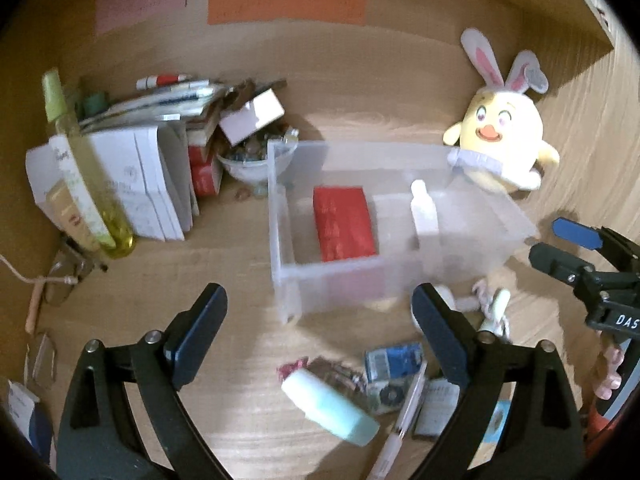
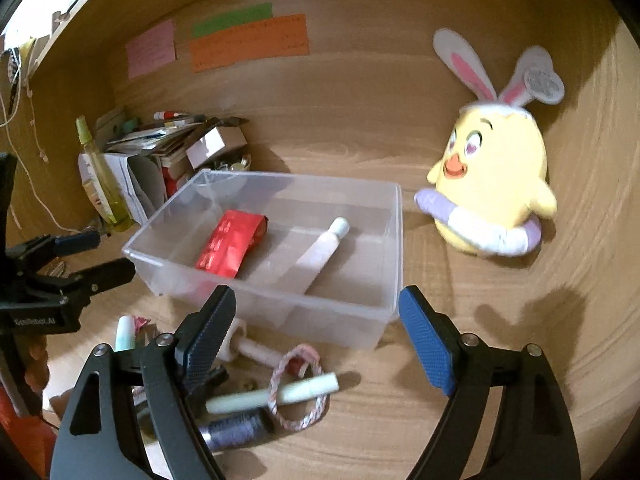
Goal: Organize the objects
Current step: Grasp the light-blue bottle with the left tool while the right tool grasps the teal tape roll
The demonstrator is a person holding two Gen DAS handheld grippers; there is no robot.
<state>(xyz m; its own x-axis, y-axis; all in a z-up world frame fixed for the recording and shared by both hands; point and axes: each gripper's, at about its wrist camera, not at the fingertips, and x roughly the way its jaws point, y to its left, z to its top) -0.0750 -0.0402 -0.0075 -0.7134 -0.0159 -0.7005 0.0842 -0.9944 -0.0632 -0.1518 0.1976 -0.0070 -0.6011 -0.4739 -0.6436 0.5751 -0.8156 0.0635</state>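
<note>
A clear plastic bin (image 1: 280, 240) (image 2: 396, 248) stands mid-desk and holds a red packet (image 1: 344, 224) (image 2: 230, 242) and a white tube (image 1: 425, 210) (image 2: 320, 250). My left gripper (image 1: 320, 312) is open and empty in front of the bin, above a mint-capped tube (image 1: 330, 406). My right gripper (image 2: 316, 320) is open and empty at the bin's near right corner; it also shows in the left wrist view (image 1: 556, 246). Loose items lie before the bin: a braided bracelet (image 2: 298, 386), a pale green stick (image 2: 272, 396), a thread spool (image 2: 236, 428).
A yellow chick plush with rabbit ears (image 1: 500, 140) (image 2: 492, 188) sits right of the bin. At the left stand white boxes and papers (image 1: 136, 184), a yellow-green spray bottle (image 1: 86, 184) and a bowl of small items (image 1: 250, 164). Sticky notes (image 1: 286, 2) hang on the back wall.
</note>
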